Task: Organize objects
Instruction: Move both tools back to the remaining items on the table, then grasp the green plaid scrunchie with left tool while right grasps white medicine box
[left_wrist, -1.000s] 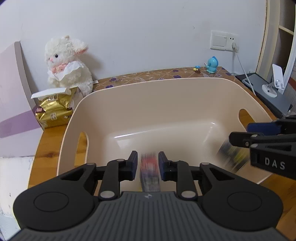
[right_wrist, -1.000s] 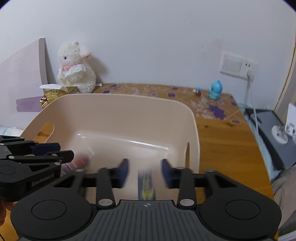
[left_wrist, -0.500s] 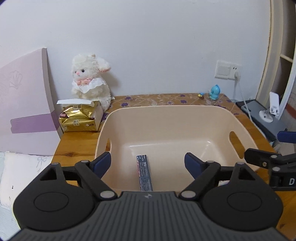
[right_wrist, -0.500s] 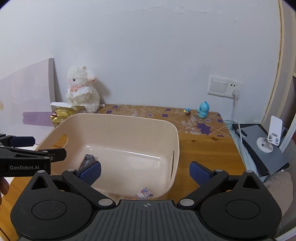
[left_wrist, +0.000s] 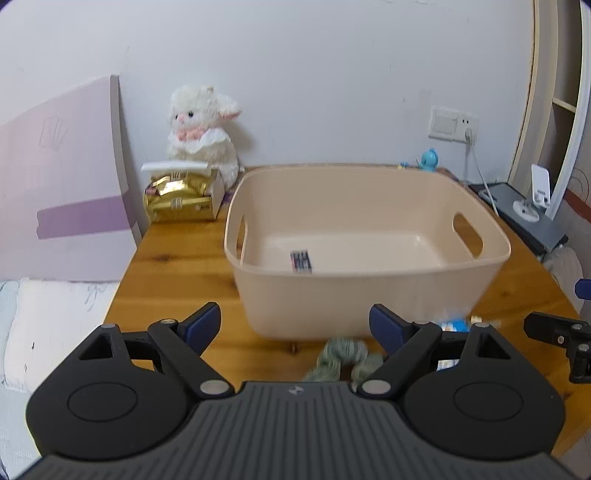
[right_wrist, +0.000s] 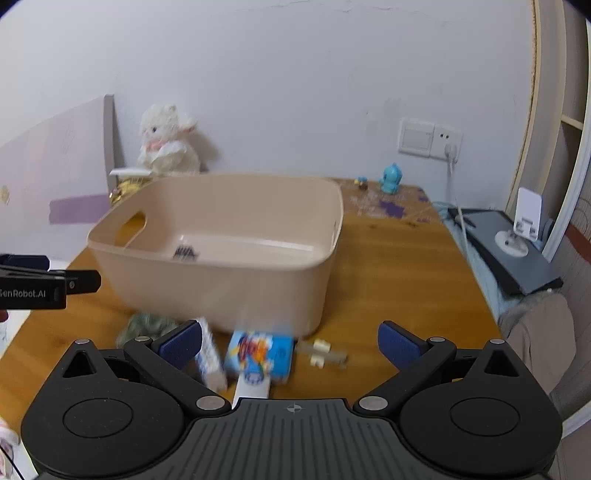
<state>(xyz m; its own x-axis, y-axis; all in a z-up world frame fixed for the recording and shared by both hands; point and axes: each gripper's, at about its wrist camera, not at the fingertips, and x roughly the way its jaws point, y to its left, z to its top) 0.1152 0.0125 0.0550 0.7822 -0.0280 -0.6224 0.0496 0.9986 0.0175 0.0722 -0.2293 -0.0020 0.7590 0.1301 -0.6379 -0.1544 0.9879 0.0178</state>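
A beige plastic bin (left_wrist: 369, 295) (right_wrist: 229, 284) stands on the wooden table with a small dark packet (left_wrist: 301, 261) (right_wrist: 184, 253) inside. My left gripper (left_wrist: 295, 325) is open and empty, held back in front of the bin. My right gripper (right_wrist: 290, 339) is open and empty above loose items in front of the bin: a blue packet (right_wrist: 260, 354), a small white box (right_wrist: 212, 354), a pale clip-like piece (right_wrist: 321, 352) and a green fabric bundle (right_wrist: 147, 325) (left_wrist: 341, 356).
A white plush lamb (left_wrist: 201, 129) and a gold bag in a box (left_wrist: 177, 197) stand at the back left. A small blue figure (right_wrist: 390, 178), a wall socket with a cable (right_wrist: 448, 147) and a grey device (right_wrist: 506, 247) are at the right.
Both grippers have pulled back from over the bin after opening and dropping their packets into it. The loose items in front of the bin have come into view.
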